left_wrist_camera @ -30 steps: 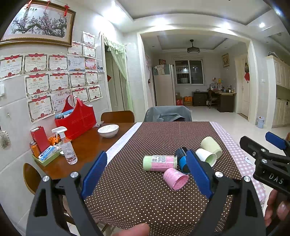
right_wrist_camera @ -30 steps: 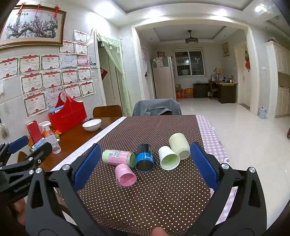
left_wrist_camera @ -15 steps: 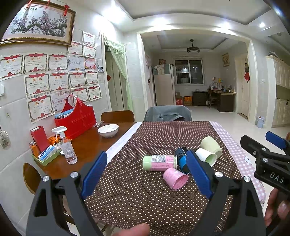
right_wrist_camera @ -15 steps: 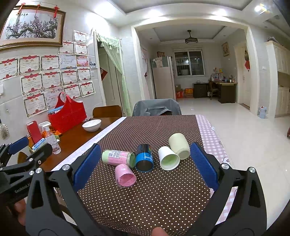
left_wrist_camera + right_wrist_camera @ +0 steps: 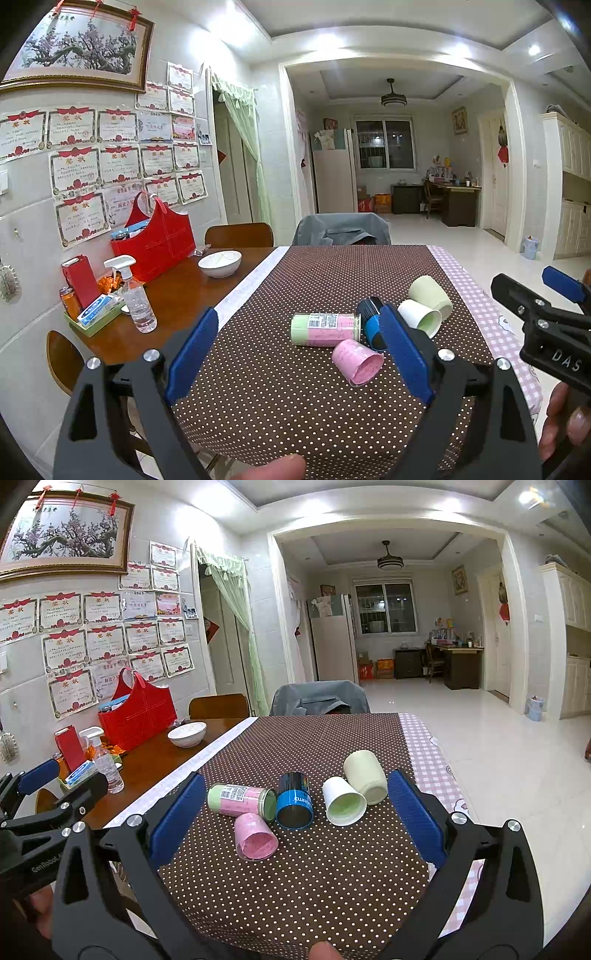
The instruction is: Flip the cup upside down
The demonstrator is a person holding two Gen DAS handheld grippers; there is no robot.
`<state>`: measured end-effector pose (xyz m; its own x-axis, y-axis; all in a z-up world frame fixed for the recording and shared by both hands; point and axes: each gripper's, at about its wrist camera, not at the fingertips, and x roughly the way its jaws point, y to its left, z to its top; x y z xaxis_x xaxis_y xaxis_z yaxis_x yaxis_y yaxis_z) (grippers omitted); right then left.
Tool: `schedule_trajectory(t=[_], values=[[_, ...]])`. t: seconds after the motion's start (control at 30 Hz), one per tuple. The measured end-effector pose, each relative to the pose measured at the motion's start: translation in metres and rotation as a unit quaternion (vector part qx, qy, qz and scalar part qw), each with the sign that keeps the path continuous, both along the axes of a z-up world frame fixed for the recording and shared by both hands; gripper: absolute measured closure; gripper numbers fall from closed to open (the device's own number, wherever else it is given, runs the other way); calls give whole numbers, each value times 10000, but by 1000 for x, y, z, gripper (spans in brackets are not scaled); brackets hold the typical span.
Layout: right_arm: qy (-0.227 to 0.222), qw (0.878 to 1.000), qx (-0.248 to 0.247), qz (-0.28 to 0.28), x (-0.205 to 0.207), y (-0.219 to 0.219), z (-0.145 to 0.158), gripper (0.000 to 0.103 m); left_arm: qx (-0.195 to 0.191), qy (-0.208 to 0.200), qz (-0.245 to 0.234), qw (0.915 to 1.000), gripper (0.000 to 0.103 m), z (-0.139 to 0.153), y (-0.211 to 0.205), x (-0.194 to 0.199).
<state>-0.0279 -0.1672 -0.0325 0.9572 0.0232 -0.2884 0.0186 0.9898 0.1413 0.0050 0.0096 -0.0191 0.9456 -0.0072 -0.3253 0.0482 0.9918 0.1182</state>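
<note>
Since all five cups lie on their sides on the dotted tablecloth (image 5: 295, 867), no flip appears done yet: both the left gripper (image 5: 295, 354) and right gripper (image 5: 291, 812) hang short of them with jaws spread wide, holding nothing (likely lining up a choice). Nearest is the pink cup (image 5: 255, 837), mouth toward the camera and seemingly empty, touching the pink-and-green cup (image 5: 240, 799); blue cup (image 5: 294, 800), white cup (image 5: 343, 801) and pale green cup (image 5: 365, 775) sit alongside
</note>
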Motion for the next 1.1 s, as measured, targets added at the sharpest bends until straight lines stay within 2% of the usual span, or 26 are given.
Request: schedule_trajectory(t=[0.27, 0.5, 0.87, 1.1], values=[[119, 9999, 1, 19, 6, -5, -3, 6, 9, 173, 5, 9998, 16, 0, -6, 14], [342, 9994, -5, -6, 29, -17, -9, 6, 53, 445, -36, 9990, 16, -9, -14, 39], [750, 9971, 62, -90, 80, -32, -24, 6, 227, 1112, -126, 9935, 16, -32, -27, 106], [1115, 9934, 197, -184, 113, -47, -39, 6, 241, 1666, -329, 9852, 16, -49, -38, 158]])
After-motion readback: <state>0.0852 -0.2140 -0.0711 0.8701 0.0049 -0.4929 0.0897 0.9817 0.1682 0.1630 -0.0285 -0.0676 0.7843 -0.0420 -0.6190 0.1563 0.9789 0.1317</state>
